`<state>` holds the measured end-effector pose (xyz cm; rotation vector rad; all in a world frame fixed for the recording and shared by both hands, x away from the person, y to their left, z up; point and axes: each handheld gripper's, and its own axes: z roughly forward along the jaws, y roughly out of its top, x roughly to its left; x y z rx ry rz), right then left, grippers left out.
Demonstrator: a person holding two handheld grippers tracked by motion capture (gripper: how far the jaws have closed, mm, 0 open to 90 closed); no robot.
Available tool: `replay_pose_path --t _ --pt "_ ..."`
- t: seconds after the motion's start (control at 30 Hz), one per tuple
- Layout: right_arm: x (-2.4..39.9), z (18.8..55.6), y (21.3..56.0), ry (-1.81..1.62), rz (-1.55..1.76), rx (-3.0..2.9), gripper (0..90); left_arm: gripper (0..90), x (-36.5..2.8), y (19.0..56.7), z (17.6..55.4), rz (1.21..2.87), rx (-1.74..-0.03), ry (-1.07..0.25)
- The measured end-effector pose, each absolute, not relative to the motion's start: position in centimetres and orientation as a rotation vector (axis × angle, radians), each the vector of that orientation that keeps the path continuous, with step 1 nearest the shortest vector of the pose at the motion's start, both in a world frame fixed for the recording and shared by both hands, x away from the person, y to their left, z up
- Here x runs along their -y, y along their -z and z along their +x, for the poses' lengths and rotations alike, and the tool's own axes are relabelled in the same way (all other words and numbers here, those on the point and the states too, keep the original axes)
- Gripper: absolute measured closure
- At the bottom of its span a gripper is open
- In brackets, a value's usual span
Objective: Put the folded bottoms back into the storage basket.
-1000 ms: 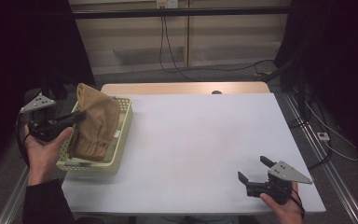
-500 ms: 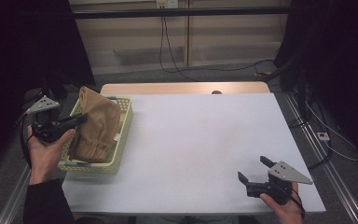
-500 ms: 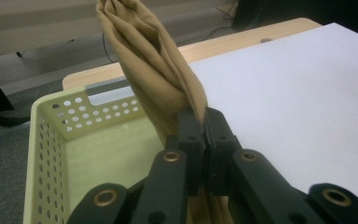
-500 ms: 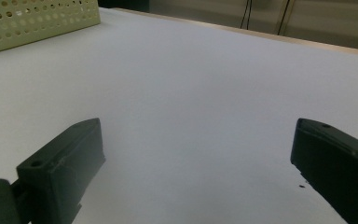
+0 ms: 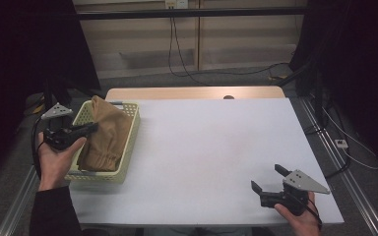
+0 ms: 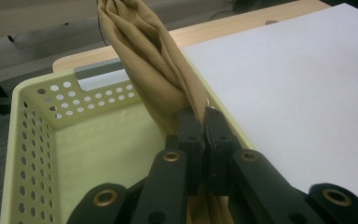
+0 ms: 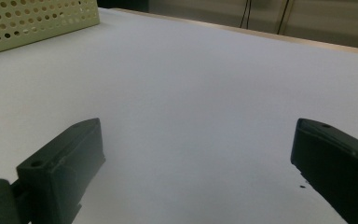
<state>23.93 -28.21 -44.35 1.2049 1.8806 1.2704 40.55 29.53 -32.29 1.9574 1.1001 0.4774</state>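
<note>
Left gripper view, from the jaws out: black two-jaw left gripper (image 6: 200,128) w/ jaws pressed together, clamped on a fold of the tan, soft, gathered cloth (image 6: 154,60), which rises above the jaws and also hangs below them. Cloth sits over the pale yellow perforated plastic basket (image 6: 32,140), near its right wall; basket has a slot handle in the far end wall. No brand, label or readable writing on cloth, basket or gripper. High view: left gripper (image 5: 86,130) held in the person's left hand (image 5: 54,160) at the basket's (image 5: 128,142) left rim, jaws reaching in over it; cloth (image 5: 106,135) is draped inside the basket, top end raised, gathered hem towards the near end. Basket stands at the left edge of the white rectangular table top (image 5: 211,147). Black two-jaw right gripper (image 5: 270,179), jaws wide apart w/ nothing between, sits near the table's near right corner, well apart from the basket. Right gripper view: bare white surface btwn the jaws, basket corner (image 7: 37,21) far off at top left. Cables lie on the floor beyond the table.
</note>
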Motion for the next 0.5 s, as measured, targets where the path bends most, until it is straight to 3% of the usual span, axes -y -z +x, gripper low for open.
replay_pose_path --t 0.17,0.5 --pt "28.2 23.9 44.4 -1.269 1.198 -1.884 2.3 87.1 -29.0 32.3 40.8 1.951 -1.054 -0.406" --pt "28.2 23.9 44.4 -1.268 1.202 -1.886 2.2 87.1 -27.9 33.1 41.9 1.989 -1.043 -0.412"
